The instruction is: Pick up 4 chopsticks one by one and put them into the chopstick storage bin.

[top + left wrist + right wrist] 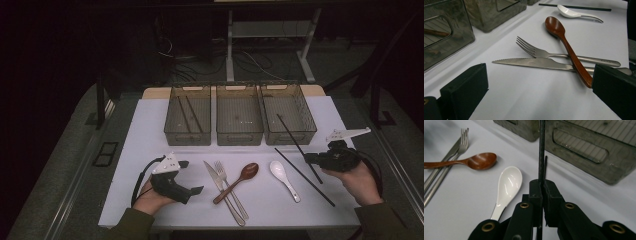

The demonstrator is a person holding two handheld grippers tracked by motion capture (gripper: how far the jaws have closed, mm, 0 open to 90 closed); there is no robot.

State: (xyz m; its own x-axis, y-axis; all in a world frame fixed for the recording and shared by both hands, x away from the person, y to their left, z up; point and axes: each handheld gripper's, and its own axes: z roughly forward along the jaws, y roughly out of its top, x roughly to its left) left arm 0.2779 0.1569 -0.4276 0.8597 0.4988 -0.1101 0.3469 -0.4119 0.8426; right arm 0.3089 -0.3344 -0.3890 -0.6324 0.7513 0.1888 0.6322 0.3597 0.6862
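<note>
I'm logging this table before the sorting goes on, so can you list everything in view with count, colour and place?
Bins: three, clear grey, in a row at the table's far edge.
Chopsticks in the left bin: two, dark.
Held chopstick: one, black, clamped in the right tool, its tip over the right bin.
Loose chopstick: one, black, flat on the table right of the white spoon.
Knife: one, steel, centre front.
Fork: one, steel, beside the knife.
Wooden spoon: one, brown, lying across the knife and fork.
White spoon: one, right of the wooden spoon.
Table: one, white top.
Left tool: one, black, open, front left.
Right tool: one, black, shut, front right.
</note>
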